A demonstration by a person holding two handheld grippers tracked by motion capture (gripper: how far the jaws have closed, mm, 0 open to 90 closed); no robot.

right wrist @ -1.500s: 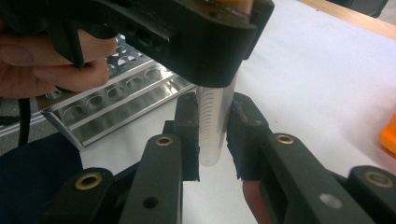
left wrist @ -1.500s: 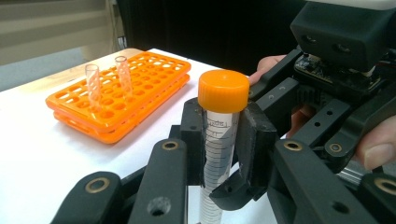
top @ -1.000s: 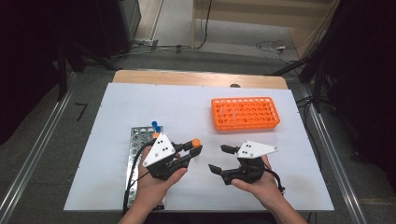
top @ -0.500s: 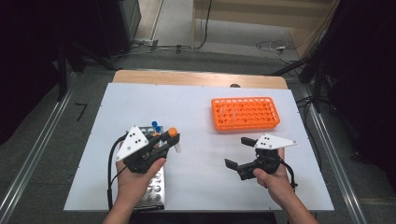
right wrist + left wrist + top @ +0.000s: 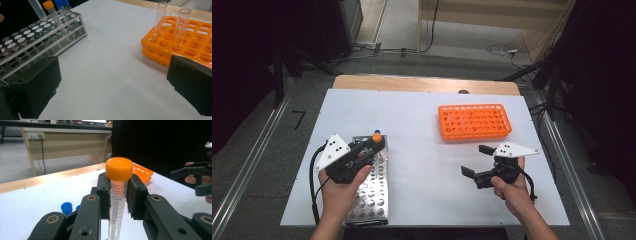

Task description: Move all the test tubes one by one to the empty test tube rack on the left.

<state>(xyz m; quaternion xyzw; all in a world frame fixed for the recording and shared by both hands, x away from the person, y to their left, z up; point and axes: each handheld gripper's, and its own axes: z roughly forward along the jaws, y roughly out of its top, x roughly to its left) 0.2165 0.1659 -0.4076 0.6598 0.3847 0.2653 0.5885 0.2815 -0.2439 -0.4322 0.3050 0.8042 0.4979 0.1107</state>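
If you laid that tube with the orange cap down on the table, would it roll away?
Probably, yes. The tube held in the left gripper is round and smooth, so it would likely roll on the flat white table. Its orange cap is wider than the body, so it might curve as it rolls. It looks clear and empty, so probably light.

A: Where does the high view sit?

B: Above the person's edge of the table (image 5: 422,115), facing forward and down, far enough to take in the whole top; hands enter at 6 o'clock.

A: The left gripper view?

B: Low and very close along its own jaws, over a capped tube (image 5: 117,195), with the orange rack (image 5: 143,172) at 2 o'clock.

A: The right gripper view?

B: Close above the table, steel rack (image 5: 37,37) at 10 o'clock, orange rack (image 5: 180,40) at 2.

A: What overlaps?

B: The orange rack (image 5: 474,121) appears in all three.
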